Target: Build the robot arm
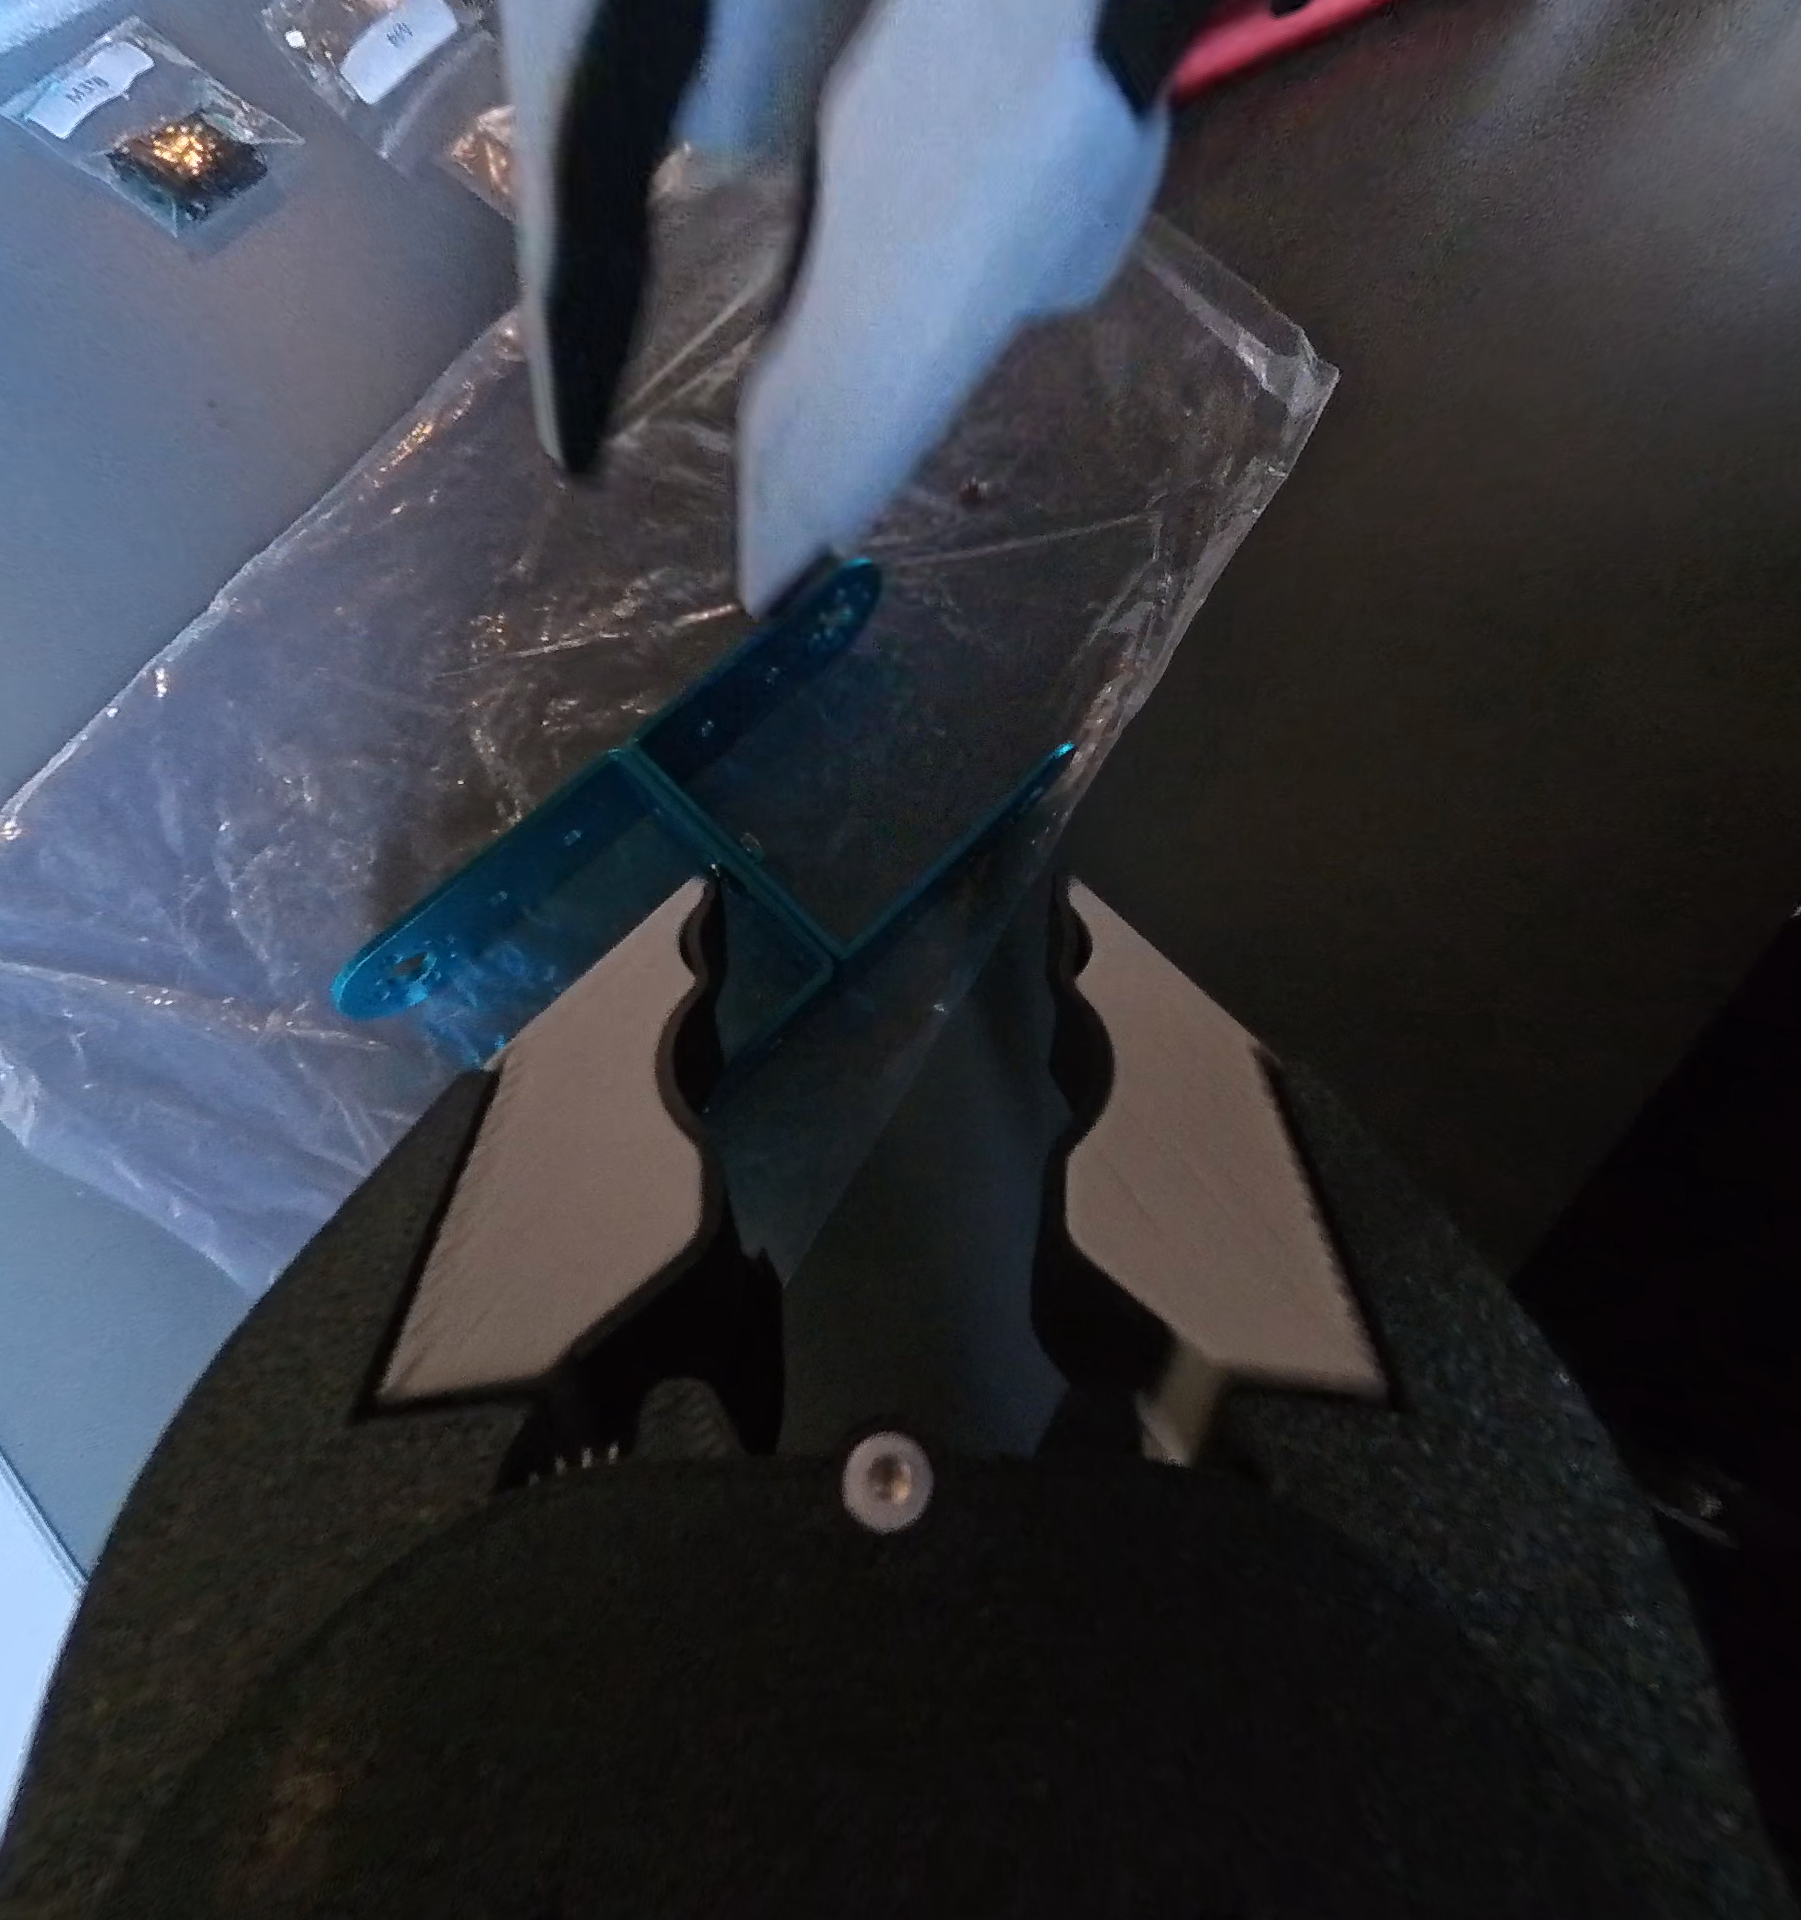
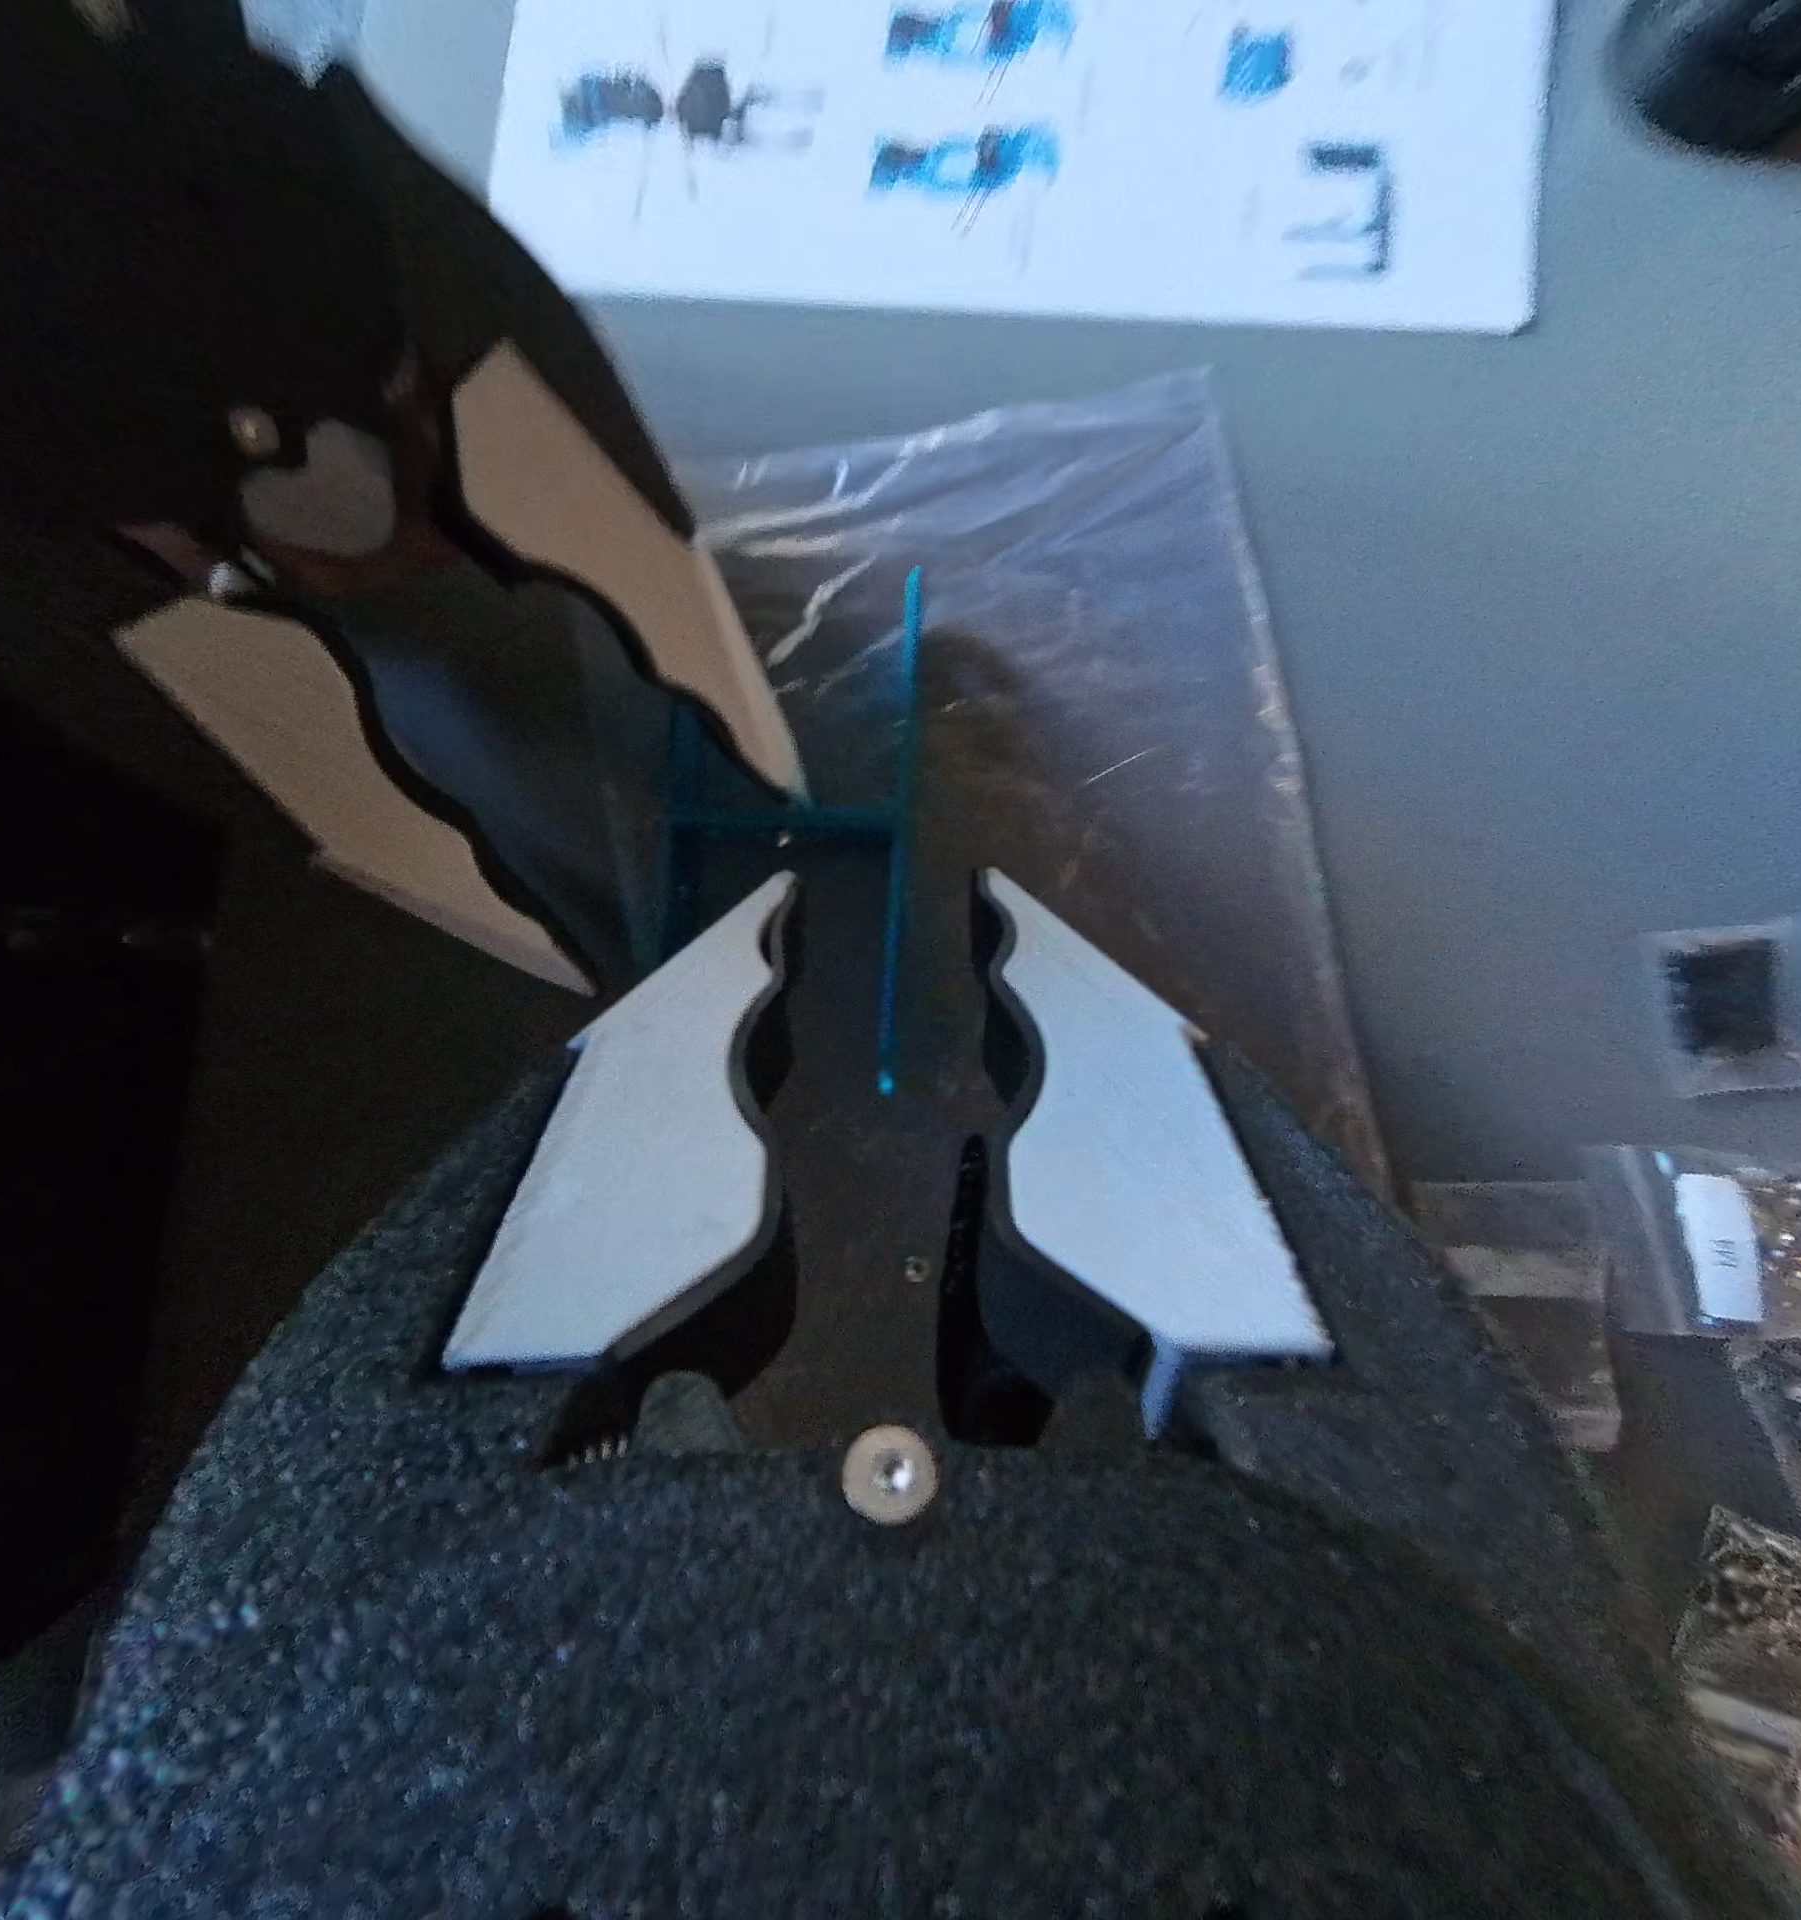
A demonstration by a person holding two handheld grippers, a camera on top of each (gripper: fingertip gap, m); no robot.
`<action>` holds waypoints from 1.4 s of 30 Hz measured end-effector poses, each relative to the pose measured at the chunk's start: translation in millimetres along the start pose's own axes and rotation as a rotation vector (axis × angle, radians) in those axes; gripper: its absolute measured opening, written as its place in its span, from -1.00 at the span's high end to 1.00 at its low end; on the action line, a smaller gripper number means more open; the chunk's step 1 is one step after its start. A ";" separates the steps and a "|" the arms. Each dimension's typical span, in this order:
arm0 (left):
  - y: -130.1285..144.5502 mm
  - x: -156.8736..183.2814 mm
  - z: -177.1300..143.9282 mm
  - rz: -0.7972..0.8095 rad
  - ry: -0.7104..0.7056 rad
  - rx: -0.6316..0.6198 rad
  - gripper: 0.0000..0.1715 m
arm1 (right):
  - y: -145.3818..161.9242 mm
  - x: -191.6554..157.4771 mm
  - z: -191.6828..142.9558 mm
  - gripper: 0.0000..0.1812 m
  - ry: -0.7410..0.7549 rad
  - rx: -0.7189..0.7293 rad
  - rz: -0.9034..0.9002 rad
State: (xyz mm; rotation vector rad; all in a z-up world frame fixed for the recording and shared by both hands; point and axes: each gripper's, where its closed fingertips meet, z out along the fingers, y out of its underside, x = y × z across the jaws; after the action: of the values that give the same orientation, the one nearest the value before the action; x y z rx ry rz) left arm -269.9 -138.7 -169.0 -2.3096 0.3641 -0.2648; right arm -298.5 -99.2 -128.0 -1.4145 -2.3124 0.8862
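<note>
A blue metal bracket (image 1: 730,831), H-shaped with rounded perforated arm ends, sits over a clear plastic bag (image 1: 304,831). My left gripper (image 1: 891,883) is open. One fingertip (image 1: 714,894) touches the bracket's cross web, and one side plate stands between the jaws. My right gripper (image 2: 885,881) is open, with the other side plate (image 2: 906,831) edge-on between its fingers and not clamped. In the left wrist view the right gripper (image 1: 672,530) comes from above, and one fingertip (image 1: 776,582) touches the arm end. The left gripper also shows in the right wrist view (image 2: 688,894).
Small labelled bags of hardware lie at the far left (image 1: 184,156) and at the right (image 2: 1717,997). A white sheet with printed pictures (image 2: 1021,156) lies beyond the plastic bag (image 2: 1083,623). A tiny screw (image 1: 974,488) rests on the bag. A dark object (image 2: 1748,73) lies at the top right. The gap from one gripper's tips to the other's is roughly 7 cm.
</note>
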 end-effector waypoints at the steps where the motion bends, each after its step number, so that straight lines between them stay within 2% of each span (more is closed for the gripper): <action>1: 0.3 0.1 -0.1 0.001 0.000 0.000 0.28 | -4.1 9.3 -5.1 0.60 -0.007 0.061 0.032; 2: 0.6 0.5 -0.2 0.005 -0.001 -0.001 0.28 | -4.7 12.6 -6.1 0.58 -0.058 0.095 0.071; 4: 1.3 0.9 0.0 0.015 -0.004 -0.002 0.28 | -1.5 -1.0 -0.6 0.41 -0.257 0.061 0.114; 5: 1.4 0.9 0.2 0.019 -0.005 -0.004 0.28 | 3.8 2.4 3.9 0.31 -0.260 0.019 0.116; 7: 0.9 0.8 -0.1 0.013 -0.002 -0.005 0.28 | 12.6 0.7 11.2 0.30 -0.254 -0.059 0.041; 9: -1.0 0.7 -1.1 -0.007 0.004 0.001 0.28 | 6.0 -7.5 15.5 0.37 -0.242 -0.034 -0.058; 19: -2.9 4.6 2.8 0.007 0.018 -0.008 0.27 | 16.5 -5.4 43.1 0.31 -0.141 -0.160 -0.110; 29: -3.8 7.0 4.2 0.021 0.026 -0.008 0.28 | 6.5 0.2 24.8 0.39 -0.109 -0.133 -0.114; 35: -5.1 8.4 5.2 0.025 0.032 -0.004 0.28 | 21.6 1.1 39.9 0.37 -0.073 -0.222 -0.161; 42: -6.0 8.9 5.5 0.025 0.040 -0.003 0.28 | 13.1 1.9 25.0 0.41 -0.098 -0.167 -0.113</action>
State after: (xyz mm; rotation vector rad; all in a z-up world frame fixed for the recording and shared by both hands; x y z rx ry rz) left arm -258.8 -134.1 -167.7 -2.3035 0.4135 -0.2987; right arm -303.5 -102.0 -155.7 -1.3139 -2.5638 0.7616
